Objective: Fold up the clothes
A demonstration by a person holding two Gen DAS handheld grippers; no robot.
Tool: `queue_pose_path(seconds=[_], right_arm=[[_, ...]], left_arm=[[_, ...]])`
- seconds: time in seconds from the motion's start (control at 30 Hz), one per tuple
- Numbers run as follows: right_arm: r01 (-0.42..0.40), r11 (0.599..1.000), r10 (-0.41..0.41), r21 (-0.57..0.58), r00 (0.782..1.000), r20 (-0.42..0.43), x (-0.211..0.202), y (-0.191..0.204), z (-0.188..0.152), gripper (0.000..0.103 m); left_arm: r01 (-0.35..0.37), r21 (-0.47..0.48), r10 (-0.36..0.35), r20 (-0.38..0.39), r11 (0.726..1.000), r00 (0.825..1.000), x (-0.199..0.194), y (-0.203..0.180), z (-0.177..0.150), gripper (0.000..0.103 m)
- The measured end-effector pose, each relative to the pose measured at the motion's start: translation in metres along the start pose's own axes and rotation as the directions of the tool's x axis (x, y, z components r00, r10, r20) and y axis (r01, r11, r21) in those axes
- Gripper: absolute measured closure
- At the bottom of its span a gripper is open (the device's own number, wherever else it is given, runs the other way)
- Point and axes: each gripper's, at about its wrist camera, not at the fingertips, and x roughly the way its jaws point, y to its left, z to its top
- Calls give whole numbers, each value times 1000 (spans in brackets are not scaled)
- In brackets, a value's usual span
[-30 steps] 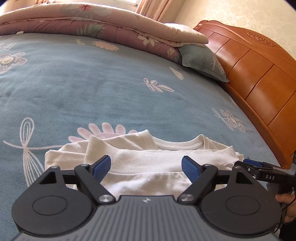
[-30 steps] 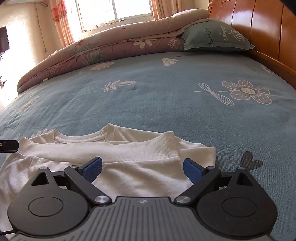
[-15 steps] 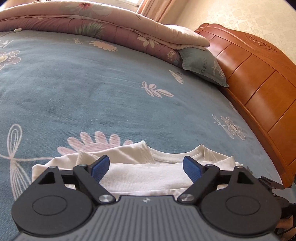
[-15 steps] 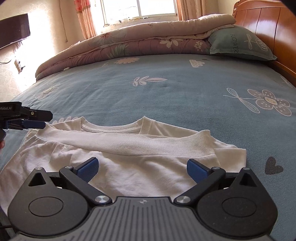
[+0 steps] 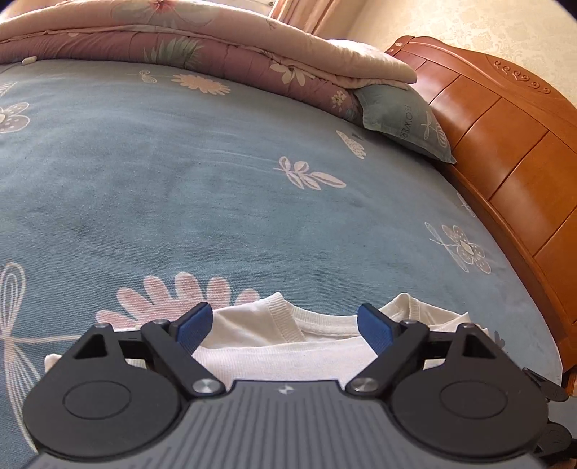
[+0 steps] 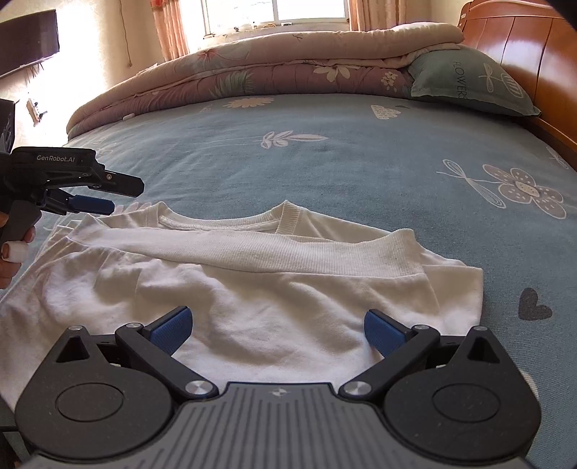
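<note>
A white sweatshirt [image 6: 252,288] lies folded on the blue floral bedsheet [image 6: 360,162], its hem band laid across below the neckline. In the left wrist view only its collar part [image 5: 288,339] shows. My left gripper [image 5: 285,326] is open and empty, hovering over the collar. It also shows in the right wrist view [image 6: 108,196], off the shirt's left shoulder. My right gripper [image 6: 276,330] is open and empty above the shirt's near edge.
A rolled pink floral quilt [image 6: 270,68] and a green pillow [image 6: 465,79] lie at the far end of the bed. A wooden headboard [image 5: 505,144] runs along the right side. A window [image 6: 274,14] is beyond the quilt.
Both grippers have drawn back and risen from the shirt. The left gripper now shows at the left of the right wrist view. Both stay open.
</note>
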Motion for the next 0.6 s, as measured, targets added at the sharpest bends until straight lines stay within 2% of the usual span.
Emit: queue_pose_path(seconds=[0.17, 0.3, 0.47, 0.6], right_arm=[[-29, 999, 30, -36, 999, 41, -18, 12, -1, 0], [-100, 994, 102, -51, 994, 50, -25, 23, 1, 0], [-205, 975, 209, -82, 977, 36, -15, 44, 10, 0], [-289, 952, 292, -102, 956, 14, -1, 61, 15, 0]], left_arm=[[55, -33, -54, 6, 998, 999, -36, -12, -31, 15], [52, -58, -53, -2, 997, 999, -41, -11, -56, 15], [-6, -206, 7, 2, 979, 1000, -39, 20, -59, 16], [21, -203, -16, 26, 979, 1000, -41, 27, -58, 16]])
